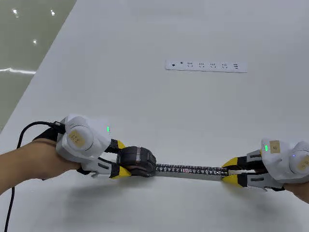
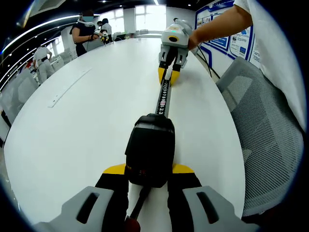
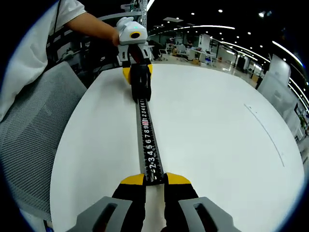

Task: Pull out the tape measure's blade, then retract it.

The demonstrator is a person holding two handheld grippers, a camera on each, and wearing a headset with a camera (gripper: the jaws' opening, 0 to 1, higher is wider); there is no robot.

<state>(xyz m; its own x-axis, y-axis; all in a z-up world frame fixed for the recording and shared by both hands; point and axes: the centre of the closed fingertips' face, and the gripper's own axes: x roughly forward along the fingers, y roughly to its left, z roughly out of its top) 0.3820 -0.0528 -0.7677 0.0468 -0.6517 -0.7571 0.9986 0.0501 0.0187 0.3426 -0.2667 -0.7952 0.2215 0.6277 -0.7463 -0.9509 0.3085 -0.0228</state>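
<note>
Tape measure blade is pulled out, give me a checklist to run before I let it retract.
1. Left gripper clamps the case: ok.
2. Right gripper pinches the blade at its end: ok.
3. Blade runs straight between the grippers, no kink: ok.
4. Nothing on the table touches the blade; power strip lies well away: ok.
5. Blade lock released: cannot tell.
</note>
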